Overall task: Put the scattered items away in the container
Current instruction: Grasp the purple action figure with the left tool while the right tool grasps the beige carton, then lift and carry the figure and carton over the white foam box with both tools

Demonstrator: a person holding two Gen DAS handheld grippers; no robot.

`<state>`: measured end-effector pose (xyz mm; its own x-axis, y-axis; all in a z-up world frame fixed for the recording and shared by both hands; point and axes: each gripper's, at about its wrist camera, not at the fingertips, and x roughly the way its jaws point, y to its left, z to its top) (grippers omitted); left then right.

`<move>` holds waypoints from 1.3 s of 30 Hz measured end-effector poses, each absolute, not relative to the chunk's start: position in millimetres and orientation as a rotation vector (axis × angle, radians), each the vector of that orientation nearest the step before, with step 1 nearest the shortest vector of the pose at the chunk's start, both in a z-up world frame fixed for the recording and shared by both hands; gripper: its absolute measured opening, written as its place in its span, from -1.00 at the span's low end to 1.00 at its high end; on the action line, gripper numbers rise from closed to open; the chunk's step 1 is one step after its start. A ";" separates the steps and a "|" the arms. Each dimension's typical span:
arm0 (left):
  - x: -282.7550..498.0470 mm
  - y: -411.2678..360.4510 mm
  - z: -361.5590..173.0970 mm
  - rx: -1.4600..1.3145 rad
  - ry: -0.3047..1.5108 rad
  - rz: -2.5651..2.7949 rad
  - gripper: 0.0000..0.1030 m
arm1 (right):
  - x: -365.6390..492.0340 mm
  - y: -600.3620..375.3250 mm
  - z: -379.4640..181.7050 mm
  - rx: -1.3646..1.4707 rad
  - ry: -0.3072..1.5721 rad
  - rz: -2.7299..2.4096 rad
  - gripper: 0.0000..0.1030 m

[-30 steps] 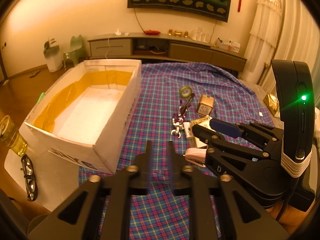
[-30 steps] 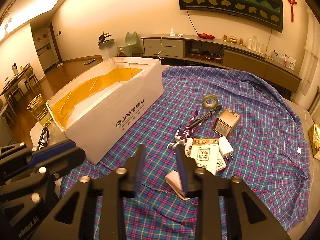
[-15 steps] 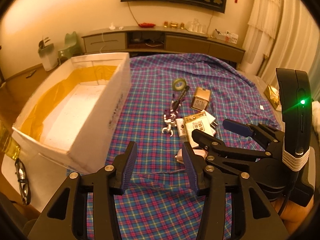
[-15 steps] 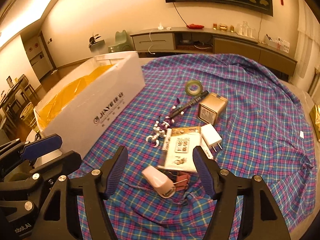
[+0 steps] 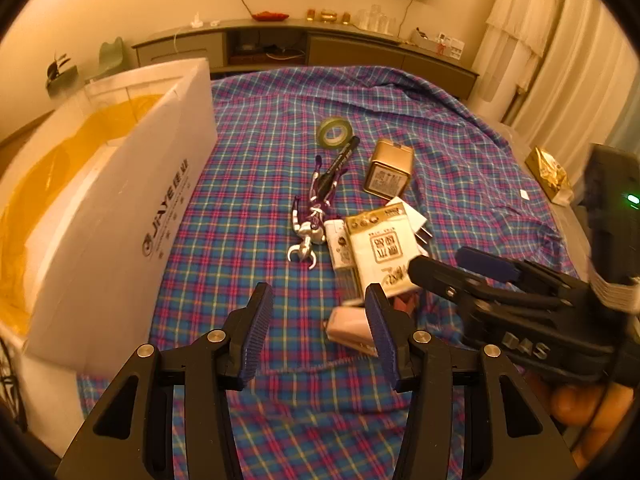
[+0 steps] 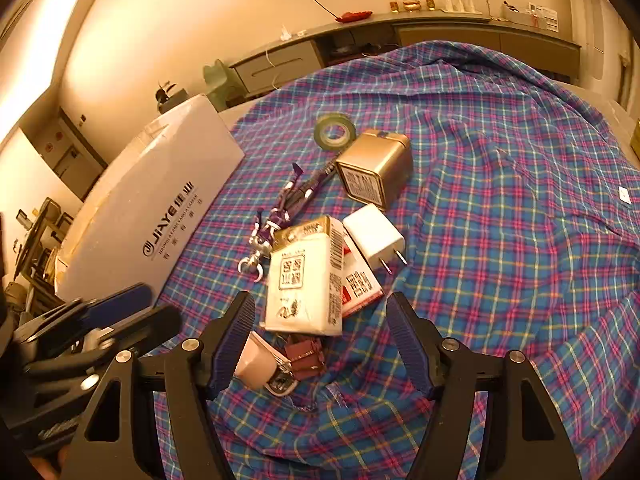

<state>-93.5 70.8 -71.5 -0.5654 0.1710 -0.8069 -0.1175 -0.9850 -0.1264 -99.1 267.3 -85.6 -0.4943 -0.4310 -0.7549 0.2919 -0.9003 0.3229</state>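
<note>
A white foam box point(image 5: 120, 200) stands open at the left on the plaid cloth point(image 5: 248, 200). To its right lies a pile: green tape roll point(image 5: 335, 132), black marker point(image 5: 340, 160), purple toy figure point(image 5: 312, 216), gold tin point(image 6: 376, 168), white charger point(image 6: 374, 240), white tissue pack point(image 6: 304, 280), pink stapler point(image 6: 256, 364) and brown binder clip point(image 6: 306, 356). My right gripper point(image 6: 320, 312) is open over the pile's near end, with the stapler and clip between its fingers, untouched. My left gripper point(image 5: 318, 308) is open over bare cloth, its right finger beside the stapler point(image 5: 348, 326).
A gold foil packet point(image 5: 548, 172) lies at the cloth's far right edge. A long low cabinet point(image 5: 320, 44) runs along the back wall. A small white tag point(image 6: 624, 194) sits on the cloth at the right. Both grippers are close side by side.
Both grippers have gone from nearly shut to wide open and have come forward and down towards the pile. The right one has also rolled, tilting its view.
</note>
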 end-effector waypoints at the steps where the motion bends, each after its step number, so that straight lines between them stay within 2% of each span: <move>1: -98.2 70.6 -73.2 -1.371 -0.089 2.638 -0.01 | -99.0 266.0 -84.1 1.257 -0.207 -2.394 0.29; 10: -155.8 67.1 -92.1 -1.410 -0.065 2.605 0.00 | -109.5 244.4 -95.2 1.219 -0.113 -2.382 0.29; 17: -183.9 78.4 -123.7 -1.478 -0.080 2.509 0.00 | -114.2 213.5 -118.2 1.212 0.076 -2.410 0.35; 18: -187.3 78.9 -128.7 -1.483 -0.093 2.499 0.08 | -113.6 212.5 -118.4 1.205 0.096 -2.419 0.35; 20: -194.0 80.1 -134.7 -1.491 -0.128 2.491 0.11 | -114.3 212.1 -118.2 1.206 0.106 -2.437 0.25; 22: -197.9 80.7 -135.5 -1.488 -0.123 2.500 0.08 | -114.8 213.5 -117.2 1.213 0.124 -2.459 0.02; 24: -200.4 79.4 -135.6 -1.485 -0.131 2.498 0.07 | -115.2 218.3 -115.9 1.226 0.107 -2.468 -0.04; 26: -201.1 76.9 -135.3 -1.485 -0.142 2.491 0.02 | -114.0 221.9 -115.1 1.237 0.114 -2.487 -0.07; 28: -200.2 75.4 -135.0 -1.486 -0.133 2.494 -0.18 | -111.3 224.6 -112.4 1.235 0.116 -2.504 -0.10; 30: -201.8 75.0 -134.6 -1.490 -0.131 2.492 -0.24 | -108.1 226.4 -107.5 1.228 0.114 -2.518 -0.12; 32: -202.7 75.3 -134.8 -1.488 -0.130 2.494 -0.24 | -107.6 228.0 -103.5 1.217 0.105 -2.523 -0.12; 35: -211.3 82.3 -134.7 -1.493 -0.102 2.506 -0.07 | -110.6 228.6 -109.1 1.234 0.078 -2.499 -0.12; 37: -217.1 88.1 -135.2 -1.480 -0.076 2.500 -0.08 | -113.9 231.3 -116.2 1.247 0.019 -2.467 -0.14; 38: -217.2 88.8 -135.3 -1.472 -0.070 2.499 -0.16 | -113.5 232.2 -114.8 1.243 0.015 -2.470 -0.15; 39: -216.5 88.5 -135.4 -1.466 -0.076 2.493 -0.39 | -113.8 233.5 -113.0 1.240 0.004 -2.468 -0.18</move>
<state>-216.5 88.5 -135.4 -0.4638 0.2378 -0.8534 -0.1854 -0.9680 -0.1690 -113.8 233.5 -113.0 -0.5397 -0.3300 -0.7745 0.3324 -0.9288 0.1641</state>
